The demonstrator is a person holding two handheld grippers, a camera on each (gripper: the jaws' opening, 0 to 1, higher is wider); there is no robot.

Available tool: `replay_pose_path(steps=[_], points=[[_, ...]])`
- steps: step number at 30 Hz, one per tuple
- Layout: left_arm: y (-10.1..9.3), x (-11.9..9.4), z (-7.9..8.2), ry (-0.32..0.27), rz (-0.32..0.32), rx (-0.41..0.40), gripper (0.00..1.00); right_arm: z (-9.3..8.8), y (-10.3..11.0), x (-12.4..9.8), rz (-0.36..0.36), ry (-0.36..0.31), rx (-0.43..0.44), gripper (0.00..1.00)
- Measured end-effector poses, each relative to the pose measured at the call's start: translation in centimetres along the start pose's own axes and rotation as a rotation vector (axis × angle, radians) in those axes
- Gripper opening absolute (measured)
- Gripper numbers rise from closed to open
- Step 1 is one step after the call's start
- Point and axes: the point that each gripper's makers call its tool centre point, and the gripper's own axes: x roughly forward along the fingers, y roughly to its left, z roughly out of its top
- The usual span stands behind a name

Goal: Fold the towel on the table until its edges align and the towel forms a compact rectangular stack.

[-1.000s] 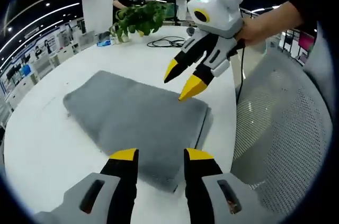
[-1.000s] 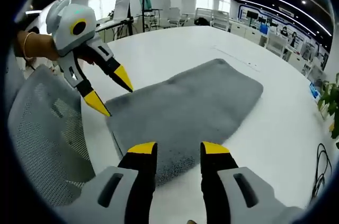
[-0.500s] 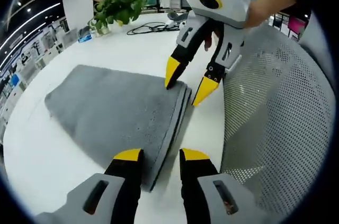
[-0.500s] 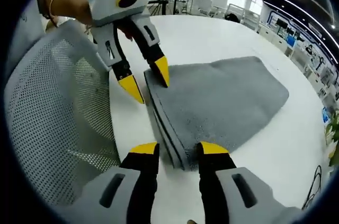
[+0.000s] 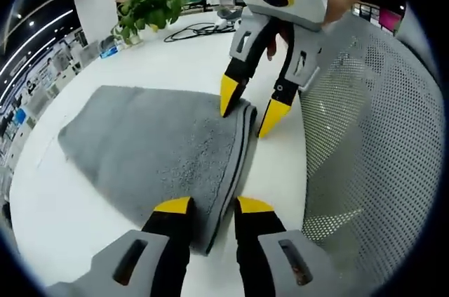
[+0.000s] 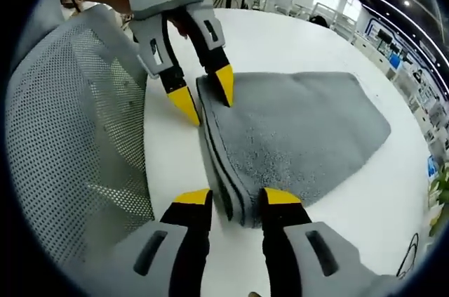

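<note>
Grippers lower astride folded towel (image 5: 161, 149) edge

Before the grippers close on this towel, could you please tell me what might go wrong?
Both the left gripper and the right gripper straddle the layered edge of the towel, so either could pinch only some layers and skew the fold. That edge lies close to the mesh chair, which a jaw might catch.

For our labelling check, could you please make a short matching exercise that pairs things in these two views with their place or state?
Things:
1. towel
2. mesh chair
3. potted plant
4. left gripper

Places or states:
A. far end of the table
B. open, fingers straddling the towel's near edge
C. folded grey layers on the white table
D. beside the table edge

Pairs: 1-C, 2-D, 3-A, 4-B
</note>
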Motion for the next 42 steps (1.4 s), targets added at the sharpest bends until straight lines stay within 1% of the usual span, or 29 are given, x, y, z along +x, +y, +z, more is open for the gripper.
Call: replay_pose_path(steps=[1,2,3,8,15,18,22,29,34,38,41,42], points=[[0.0,0.1,-0.1,0.004,0.003,0.015,0.23,0.0,0.0,0.1,-0.001,0.004,-0.011,0.26],[0.0,0.1,-0.1,0.010,0.007,0.039,0.22,0.1,0.0,0.0,-0.001,0.002,-0.003,0.26],[-0.1,0.1,0.0,0.008,0.006,0.041,0.22,0.2,0.0,0.0,0.002,0.002,0.013,0.25],[0.1,0.2,0.0,-0.017,0.018,0.022,0.22,0.2,-0.2,-0.1,0.000,-0.004,0.021,0.22],[0.2,0.2,0.0,-0.025,0.022,0.020,0.21,0.4,-0.1,-0.1,0.012,0.002,0.010,0.21],[0.4,0.2,0.1,-0.032,0.045,0.029,0.18,0.3,-0.6,-0.1,-0.005,0.008,-0.009,0.15],[0.6,0.4,0.2,-0.030,0.057,0.023,0.16,0.3,-0.7,-0.2,0.000,0.010,-0.003,0.15],[0.7,0.3,0.2,-0.028,0.061,0.030,0.13,0.0,-0.9,-0.3,-0.017,-0.021,0.008,0.12],[0.7,0.5,0.3,-0.022,0.068,0.033,0.11,-0.1,-1.3,-0.2,-0.027,-0.013,-0.015,0.08],[0.9,0.5,0.3,-0.005,0.073,0.035,0.09,0.0,-1.5,0.0,-0.008,-0.027,0.042,0.06],[0.9,0.5,0.3,0.004,0.063,0.033,0.08,0.1,-1.4,-0.1,-0.010,-0.033,0.055,0.06],[1.0,0.5,0.3,0.006,0.060,0.034,0.08,0.1,-1.4,0.0,-0.015,-0.030,0.047,0.06]])
